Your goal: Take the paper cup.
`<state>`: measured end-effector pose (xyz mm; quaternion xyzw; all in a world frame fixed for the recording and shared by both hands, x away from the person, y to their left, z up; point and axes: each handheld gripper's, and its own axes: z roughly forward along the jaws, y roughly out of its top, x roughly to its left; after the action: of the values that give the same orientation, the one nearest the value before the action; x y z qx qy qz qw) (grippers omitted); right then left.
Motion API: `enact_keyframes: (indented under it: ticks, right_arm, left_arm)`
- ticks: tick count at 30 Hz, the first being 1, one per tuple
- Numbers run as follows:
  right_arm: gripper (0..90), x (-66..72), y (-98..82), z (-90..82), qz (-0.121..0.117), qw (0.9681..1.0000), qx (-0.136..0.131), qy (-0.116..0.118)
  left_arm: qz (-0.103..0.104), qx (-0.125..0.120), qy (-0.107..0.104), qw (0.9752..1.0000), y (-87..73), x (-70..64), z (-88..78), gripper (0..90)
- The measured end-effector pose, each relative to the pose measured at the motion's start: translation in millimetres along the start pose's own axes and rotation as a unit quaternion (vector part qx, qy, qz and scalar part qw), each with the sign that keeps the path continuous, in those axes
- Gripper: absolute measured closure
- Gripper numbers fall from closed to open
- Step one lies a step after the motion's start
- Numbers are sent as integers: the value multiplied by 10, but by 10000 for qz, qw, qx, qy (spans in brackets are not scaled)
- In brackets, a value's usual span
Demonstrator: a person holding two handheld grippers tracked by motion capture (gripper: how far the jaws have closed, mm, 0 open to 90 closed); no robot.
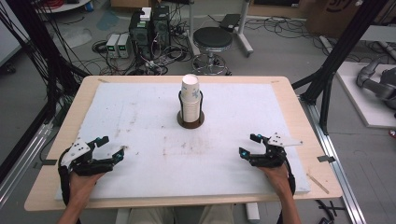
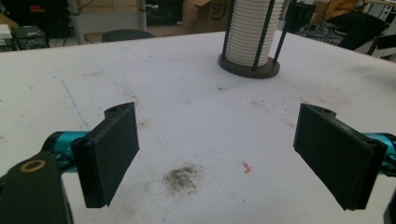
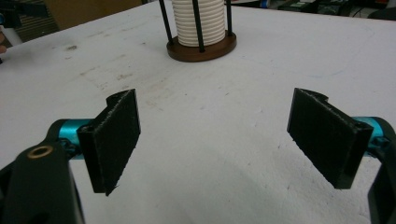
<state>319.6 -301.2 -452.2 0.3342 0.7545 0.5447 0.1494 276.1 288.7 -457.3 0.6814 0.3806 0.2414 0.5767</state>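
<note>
Cup stack: a tall pile of white paper cups, nested one in another, standing upright in a holder just behind the middle of the desk, nearer the far edge than the near one.
Holder: a round dark brown base with thin black upright rods around the cups; the base sits flat on the white mat.
White mat: covers most of the desk top and carries grey smudges and a small reddish fleck near the left gripper.
Desk: pale wood, showing as a border around the mat on every side.
Left gripper: near the near-left corner of the desk, held in the person's left hand, pointed toward the middle of the mat.
Left jaws: spread wide apart with nothing between them; bare mat shows in the gap.
Right gripper: near the near-right corner of the desk, held in the person's right hand, pointed toward the middle of the mat.
Right jaws: also wide apart and empty, with bare mat between the two black pads.
Distance to cups: both grippers are well apart from the cup stack, one on each side of it and closer to the near edge.
Floor beyond the far edge: a round black stool and computer boxes with tangled cables.
</note>
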Motion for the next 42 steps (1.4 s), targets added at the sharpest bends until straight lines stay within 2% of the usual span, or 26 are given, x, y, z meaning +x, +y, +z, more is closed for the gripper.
enact_keyframes:
  ticks: [6, 14, 42]
  right_arm:
    - [175, 13, -1, -3, -26, 10000, 0, -64]
    - [174, -8, 1, 0, 39, 10000, 3, -13]
    - [174, -6, 10, -1, 93, 9999, 7, -68]
  left_arm:
    - [25, -38, -16, 10000, -3, -3, -7, 141]
    - [19, -34, -43, 10000, -2, 5, -8, 140]
    - [2, 102, -37, 9999, 8, 10, 11, 140]
